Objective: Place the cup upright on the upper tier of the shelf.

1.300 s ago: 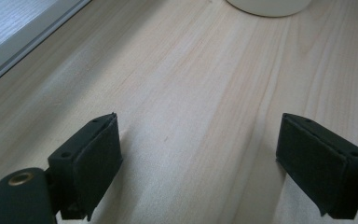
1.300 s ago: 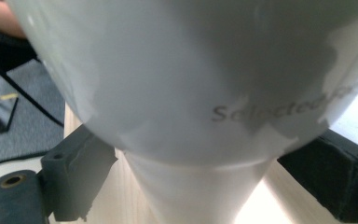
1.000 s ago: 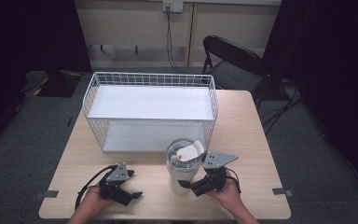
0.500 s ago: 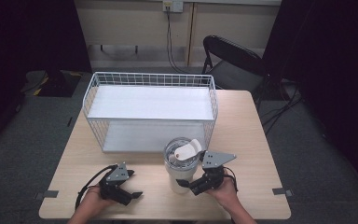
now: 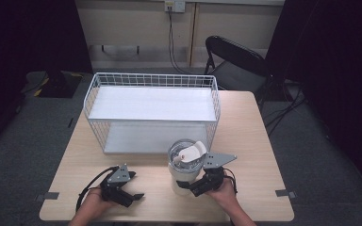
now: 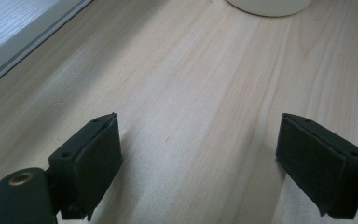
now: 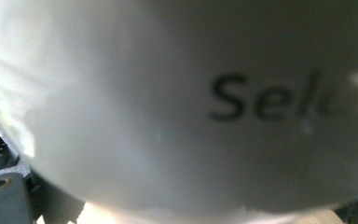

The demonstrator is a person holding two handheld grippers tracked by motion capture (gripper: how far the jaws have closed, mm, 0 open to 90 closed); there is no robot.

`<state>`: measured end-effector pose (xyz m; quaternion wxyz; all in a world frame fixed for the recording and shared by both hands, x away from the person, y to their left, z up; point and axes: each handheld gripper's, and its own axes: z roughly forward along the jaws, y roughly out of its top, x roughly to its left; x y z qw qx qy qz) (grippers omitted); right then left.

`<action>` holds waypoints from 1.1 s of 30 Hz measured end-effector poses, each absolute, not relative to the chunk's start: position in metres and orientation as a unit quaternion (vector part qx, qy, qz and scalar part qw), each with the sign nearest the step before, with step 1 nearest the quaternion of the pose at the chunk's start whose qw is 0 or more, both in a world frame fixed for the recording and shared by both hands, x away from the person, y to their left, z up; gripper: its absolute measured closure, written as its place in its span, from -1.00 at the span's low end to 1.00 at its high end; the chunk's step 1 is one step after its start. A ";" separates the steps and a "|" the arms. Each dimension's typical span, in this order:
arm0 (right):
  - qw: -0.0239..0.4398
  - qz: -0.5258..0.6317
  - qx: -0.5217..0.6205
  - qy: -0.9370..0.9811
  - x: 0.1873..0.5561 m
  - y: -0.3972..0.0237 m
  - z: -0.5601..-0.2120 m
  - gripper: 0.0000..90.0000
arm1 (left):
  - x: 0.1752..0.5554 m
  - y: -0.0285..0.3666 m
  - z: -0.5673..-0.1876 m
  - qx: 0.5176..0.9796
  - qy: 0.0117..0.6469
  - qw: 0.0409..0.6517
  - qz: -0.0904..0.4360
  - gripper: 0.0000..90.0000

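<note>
A white lidded cup (image 5: 185,165) stands upright on the wooden table (image 5: 250,141), near its front edge and right of centre. My right gripper (image 5: 188,184) reaches in from the right and is shut on the cup's lower body. In the right gripper view the cup's wall (image 7: 177,102), with dark lettering, sits very close and hides most of both jaws. To the left, my left gripper (image 5: 133,186) rests low over the table, open and empty (image 6: 200,158), its jaws pointing at the cup's base (image 6: 268,5).
A white wire basket (image 5: 153,75) with a white shelf inside stands across the middle of the table, just behind the cup. A black folding chair (image 5: 235,61) sits beyond the far right corner. Bare tabletop lies between the two grippers.
The right gripper has edged slightly left, closer onto the cup. The cup and the left gripper have stayed where they were.
</note>
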<state>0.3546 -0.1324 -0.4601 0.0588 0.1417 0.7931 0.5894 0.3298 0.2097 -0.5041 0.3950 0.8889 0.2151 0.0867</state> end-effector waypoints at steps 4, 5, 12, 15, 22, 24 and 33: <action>0.048 0.597 0.134 0.790 0.359 -0.131 -0.463 -0.86 | 0.330 0.210 -0.504 0.889 0.215 0.395 0.087 -0.70; 0.048 0.598 0.132 0.789 0.359 -0.131 -0.463 -0.86 | 0.330 0.210 -0.504 0.889 0.215 0.395 0.087 -0.70; 0.051 0.616 0.126 0.776 0.359 -0.129 -0.469 -0.85 | 0.330 0.210 -0.504 0.889 0.215 0.395 0.087 -0.70; 0.052 0.622 0.128 0.771 0.359 -0.127 -0.470 -0.84 | 0.330 0.210 -0.504 0.889 0.215 0.395 0.087 -0.70; 0.069 0.643 0.152 0.748 0.354 -0.127 -0.474 -0.81 | 0.330 0.210 -0.504 0.890 0.215 0.392 0.089 -0.69; 0.070 0.645 0.154 0.746 0.354 -0.127 -0.474 -0.80 | 0.330 0.210 -0.504 0.890 0.215 0.392 0.089 -0.69; 0.058 0.654 0.155 0.738 0.353 -0.128 -0.472 -0.80 | 0.330 0.210 -0.504 0.890 0.216 0.392 0.090 -0.69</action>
